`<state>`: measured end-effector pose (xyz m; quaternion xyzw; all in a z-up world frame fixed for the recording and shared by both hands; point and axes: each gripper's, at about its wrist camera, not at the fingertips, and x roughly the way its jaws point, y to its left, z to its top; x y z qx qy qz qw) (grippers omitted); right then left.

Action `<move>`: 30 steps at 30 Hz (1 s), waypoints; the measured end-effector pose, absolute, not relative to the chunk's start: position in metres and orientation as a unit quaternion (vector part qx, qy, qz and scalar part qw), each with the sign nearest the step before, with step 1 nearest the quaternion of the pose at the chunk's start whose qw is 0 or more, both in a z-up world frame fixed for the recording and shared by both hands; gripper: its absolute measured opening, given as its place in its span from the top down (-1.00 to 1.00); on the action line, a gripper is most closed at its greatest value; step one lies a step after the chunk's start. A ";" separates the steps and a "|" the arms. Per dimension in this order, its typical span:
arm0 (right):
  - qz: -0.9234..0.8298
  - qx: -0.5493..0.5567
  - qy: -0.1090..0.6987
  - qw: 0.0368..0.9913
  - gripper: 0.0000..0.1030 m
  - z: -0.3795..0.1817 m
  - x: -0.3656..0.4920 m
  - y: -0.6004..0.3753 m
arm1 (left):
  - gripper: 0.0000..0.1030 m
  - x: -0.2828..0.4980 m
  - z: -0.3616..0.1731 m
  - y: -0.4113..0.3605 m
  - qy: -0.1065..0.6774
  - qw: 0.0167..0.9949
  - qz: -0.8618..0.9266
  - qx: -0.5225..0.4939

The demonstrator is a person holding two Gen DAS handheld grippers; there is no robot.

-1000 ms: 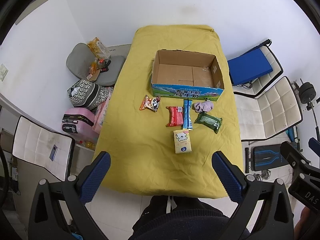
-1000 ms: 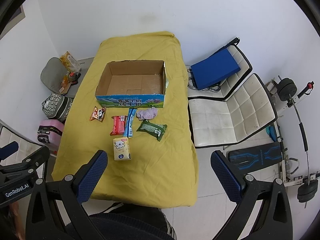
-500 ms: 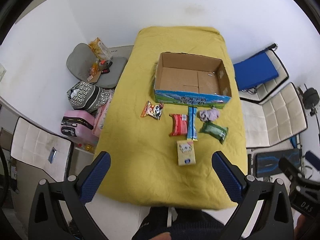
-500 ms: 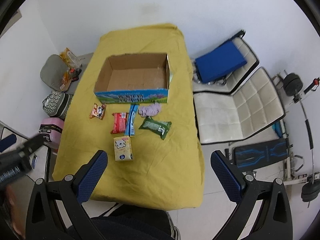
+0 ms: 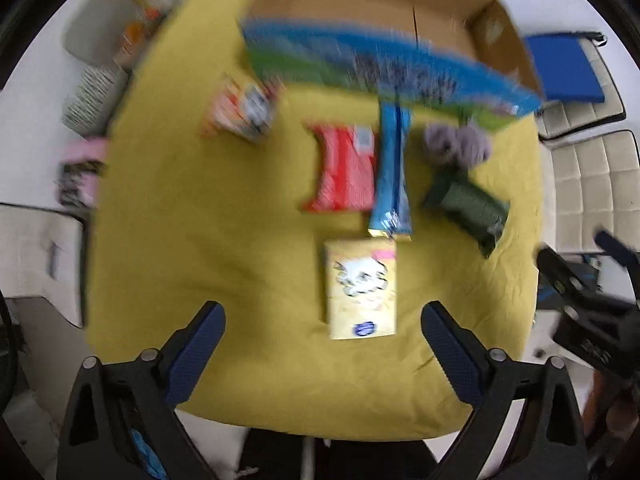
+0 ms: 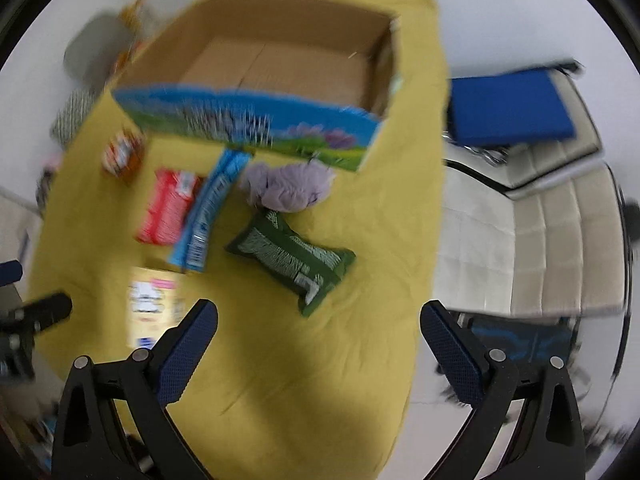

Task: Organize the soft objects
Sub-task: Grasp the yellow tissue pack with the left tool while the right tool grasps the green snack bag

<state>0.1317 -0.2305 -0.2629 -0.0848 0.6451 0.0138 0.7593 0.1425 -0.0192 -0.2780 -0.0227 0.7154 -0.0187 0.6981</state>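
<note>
Approach step, nothing packed: both the left gripper (image 5: 323,322) and right gripper (image 6: 319,320) hover wide open and empty. Six soft packets lie before the empty cardboard box (image 6: 280,64); next, descend onto the yellow tissue pack (image 5: 361,289).

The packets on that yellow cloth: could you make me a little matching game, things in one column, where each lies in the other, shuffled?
Things:
1. green packet
2. purple fluffy thing
3. yellow tissue pack
4. orange snack bag

Places:
A. nearest the left tool
B. against the cardboard box's front wall
C. farthest left in the row
D. in front of the purple fluffy thing

Pairs: 1-D, 2-B, 3-A, 4-C
</note>
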 end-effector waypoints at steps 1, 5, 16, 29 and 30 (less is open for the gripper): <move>0.028 -0.110 0.650 0.751 -0.95 -0.283 0.142 -0.223 | -0.90 0.144 -0.291 -0.023 0.723 0.690 -0.016 -0.023; 0.080 -0.173 0.670 0.718 -0.85 -0.339 0.165 -0.203 | -0.87 0.145 -0.341 -0.034 0.751 0.659 -0.020 -0.038; 0.079 -0.093 0.762 0.636 0.01 -0.432 0.195 -0.211 | -0.28 0.128 -0.400 -0.040 0.779 0.622 -0.008 -0.080; -0.014 0.071 0.794 0.603 0.12 -0.462 0.109 -0.232 | -0.18 0.112 -0.378 -0.065 0.754 0.656 -0.008 -0.019; -0.019 0.072 0.792 0.606 0.12 -0.469 0.106 -0.230 | -0.18 0.113 -0.377 -0.067 0.752 0.659 -0.005 -0.020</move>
